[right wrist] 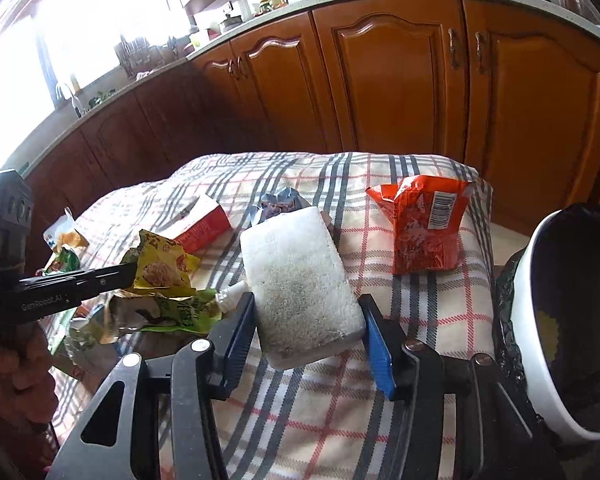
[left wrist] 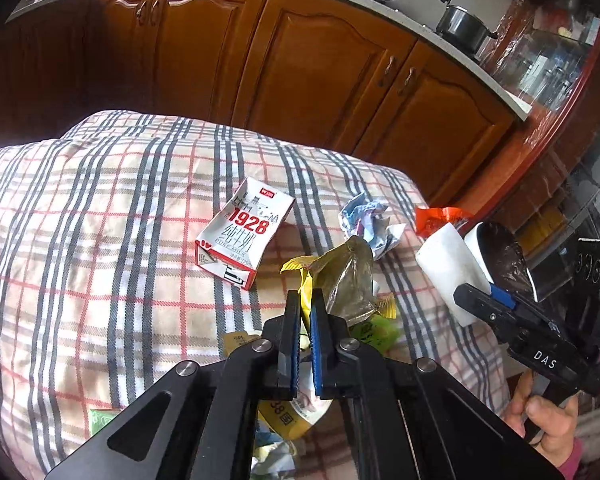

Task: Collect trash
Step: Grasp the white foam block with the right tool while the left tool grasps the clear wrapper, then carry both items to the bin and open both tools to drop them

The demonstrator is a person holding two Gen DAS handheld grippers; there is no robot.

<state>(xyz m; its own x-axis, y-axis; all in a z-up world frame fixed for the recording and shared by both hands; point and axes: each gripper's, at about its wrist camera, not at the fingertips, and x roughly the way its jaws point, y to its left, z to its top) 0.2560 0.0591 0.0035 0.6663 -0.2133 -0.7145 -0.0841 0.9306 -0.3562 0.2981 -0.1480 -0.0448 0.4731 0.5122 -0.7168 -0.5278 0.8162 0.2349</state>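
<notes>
On the plaid tablecloth (left wrist: 100,208), the left gripper (left wrist: 306,300) is clamped tight on a yellow snack wrapper (left wrist: 340,276), just on the near side of the 1928 milk carton (left wrist: 244,232); the right gripper (right wrist: 308,320) pinches a white foam block (right wrist: 300,284) between its blue pads (right wrist: 378,348). Beyond the carton's right lie a crumpled paper (left wrist: 366,220) and an orange packet (right wrist: 424,224); the white trash bin (right wrist: 548,320) with its dark liner stands farther right, off the cloth's edge.
</notes>
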